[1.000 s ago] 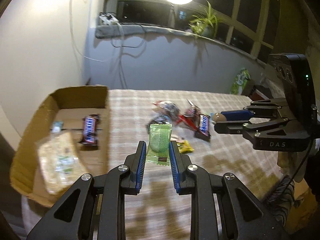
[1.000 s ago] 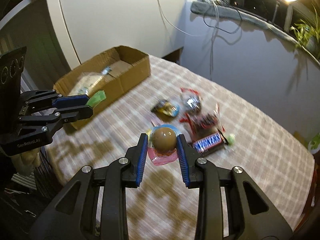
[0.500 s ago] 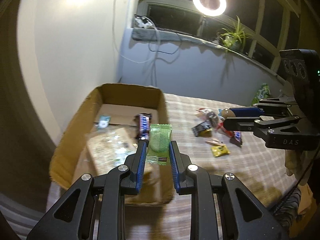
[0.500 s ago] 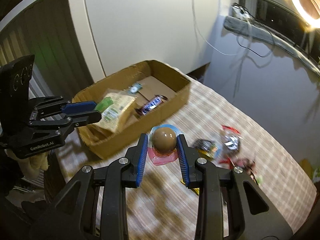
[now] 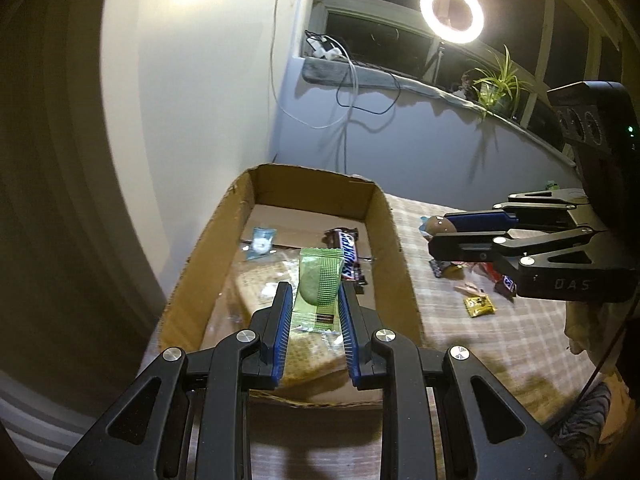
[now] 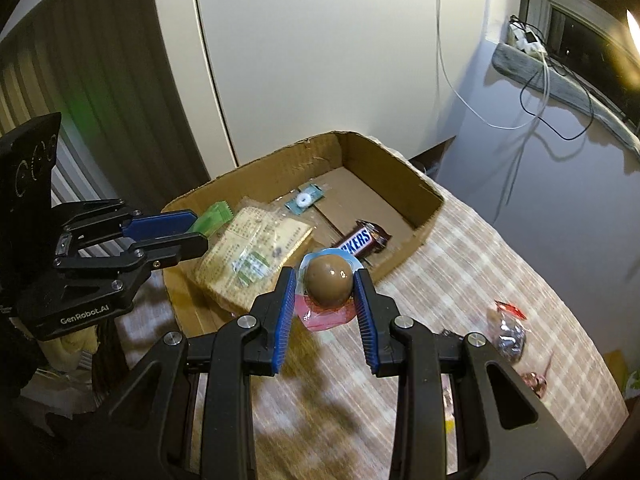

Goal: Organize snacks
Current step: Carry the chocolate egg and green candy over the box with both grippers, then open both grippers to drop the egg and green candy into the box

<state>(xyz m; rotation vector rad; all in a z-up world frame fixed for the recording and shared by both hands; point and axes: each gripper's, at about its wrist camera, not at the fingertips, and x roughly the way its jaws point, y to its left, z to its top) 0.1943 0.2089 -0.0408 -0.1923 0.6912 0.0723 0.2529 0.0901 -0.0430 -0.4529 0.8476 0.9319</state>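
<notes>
Compared with a second ago, both views are swung toward the cardboard box [image 5: 394, 240], which was off to the left and is now centred under the left hand-held gripper [image 5: 312, 300]; the loose snacks that lay ahead are now pushed to the right. The left hand-held gripper is clenched on a green wrapped snack [image 5: 320, 280], held upright above the box, just as before. Inside the box a small blue packet [image 5: 261, 242], a large clear bag of crackers [image 6: 256, 256] and a Snickers bar [image 5: 349, 256] are seen lying on the bottom. The right hand-held gripper [image 6: 325, 294] is closed on a brown chocolate egg [image 6: 329, 282] in a pink and blue wrapper, held near the box's right wall, over the checked cloth of the surface [image 5: 440, 344]. Farther right, a yellow packet [image 5: 479, 306] and other wrapped sweets are left on the cloth. Behind the surface a pale wall with hanging cables [image 5: 348, 92] is seen, then a window ledge bearing a ring light [image 5: 452, 12] and a potted plant [image 5: 498, 84] against dark windows.
</notes>
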